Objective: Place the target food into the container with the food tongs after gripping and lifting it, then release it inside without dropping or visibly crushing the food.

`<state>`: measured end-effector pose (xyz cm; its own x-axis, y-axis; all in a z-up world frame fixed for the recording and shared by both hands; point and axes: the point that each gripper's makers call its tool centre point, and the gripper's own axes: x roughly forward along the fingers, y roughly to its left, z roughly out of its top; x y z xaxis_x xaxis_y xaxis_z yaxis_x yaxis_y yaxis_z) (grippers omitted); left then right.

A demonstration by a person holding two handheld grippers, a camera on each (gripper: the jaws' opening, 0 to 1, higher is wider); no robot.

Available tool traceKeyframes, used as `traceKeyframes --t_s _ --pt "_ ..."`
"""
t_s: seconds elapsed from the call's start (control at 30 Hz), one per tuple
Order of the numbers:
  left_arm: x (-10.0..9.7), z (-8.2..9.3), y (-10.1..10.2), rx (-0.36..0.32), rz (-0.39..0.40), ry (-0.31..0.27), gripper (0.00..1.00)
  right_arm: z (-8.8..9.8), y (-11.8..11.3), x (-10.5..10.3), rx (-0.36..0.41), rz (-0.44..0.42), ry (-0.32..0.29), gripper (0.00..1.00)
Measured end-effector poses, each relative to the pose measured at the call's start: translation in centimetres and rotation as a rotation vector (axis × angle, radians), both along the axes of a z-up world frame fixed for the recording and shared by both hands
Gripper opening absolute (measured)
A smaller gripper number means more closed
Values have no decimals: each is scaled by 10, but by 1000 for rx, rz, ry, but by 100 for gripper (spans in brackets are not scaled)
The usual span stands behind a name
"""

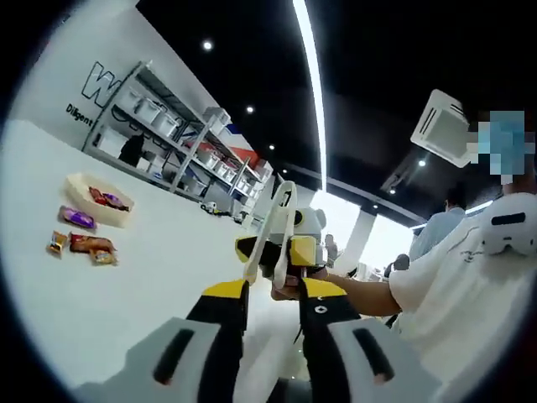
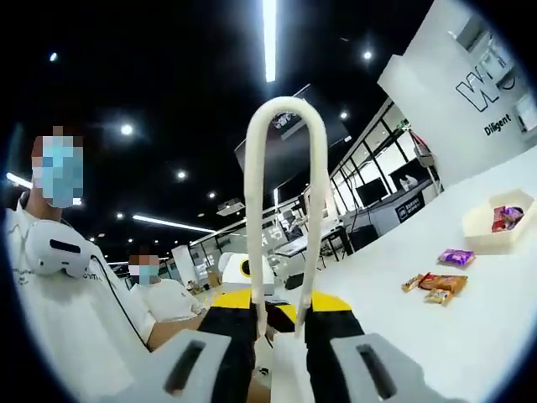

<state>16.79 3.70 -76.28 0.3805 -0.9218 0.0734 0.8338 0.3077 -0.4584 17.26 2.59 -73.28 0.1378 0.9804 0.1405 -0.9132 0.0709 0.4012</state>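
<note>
**A:** Tongs first. Where are they?

**B:** The white food tongs (image 2: 285, 210) stand up between the jaws of the right gripper (image 2: 284, 323) in the right gripper view, their looped end uppermost. Both yellow-and-black jaws press against the two legs, so the gripper is pinching the tongs near their lower part.

**A:** Can you see that gripper from the other side?

**B:** Yes. In the left gripper view it appears at centre, held by a person's hand (image 1: 289, 288), with the tongs rising from it at a tilt.

**A:** And the left gripper (image 1: 273, 302)?

**B:** Its jaws are spread apart with nothing between them.

**A:** Where is the food?

**B:** On the white table (image 1: 159, 277), well apart from both grippers. A cream container (image 1: 99, 198) sits there with a red packet inside it. Just beside it lies a purple packet (image 1: 78, 218), and nearer still a cluster of orange-brown snack packets (image 1: 91, 245), one small piece (image 1: 56, 243) slightly off to the side. They are too small to read the labels, so I cannot tell which one is the target.

**A:** Anything else?

**B:** A person in a white shirt (image 1: 470, 277) wears a headset hanging at the neck. Shelving with bins (image 1: 168, 126) stands behind the table.
</note>
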Motion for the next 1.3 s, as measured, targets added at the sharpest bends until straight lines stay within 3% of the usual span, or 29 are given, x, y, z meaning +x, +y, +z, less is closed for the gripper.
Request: traceKeyframes --t_s 0.07,0.17,0.2,0.27,0.37,0.43,0.47,0.53,0.6,0.73,0.9,1.3 --pt "7 -5 7 21 64 22 60 -1 -1 3 -20 -16 -14 14" --pt "16 -16 18 104 141 -3 74 -4 -3 8 -41 -33 -24 14" --pt "16 -19 21 138 154 -16 75 -6 -4 10 -51 -43 -30 14" --pt "17 -16 24 129 175 -43 73 -9 -6 15 -70 -53 -35 14" --pt "25 -16 32 124 233 -34 80 -15 -8 24 -107 -73 -48 13" --pt "31 -19 39 156 274 -43 86 -17 -10 34 -140 -108 -72 13" --pt "37 -25 46 217 327 -66 88 -17 -10 37 -142 -112 -67 13" --pt "43 -32 55 307 379 -95 89 -17 -13 50 -160 -145 -73 13" --pt "48 -37 63 353 420 -106 90 -18 -14 60 -180 -167 -83 13" --pt "50 -38 69 301 434 -58 94 -19 -14 75 -195 -194 -94 13" --pt "55 -48 79 363 478 -61 95 -22 -13 101 -225 -265 -106 13" --pt "52 -55 82 393 482 -63 94 -37 -7 141 -274 -319 -100 14"
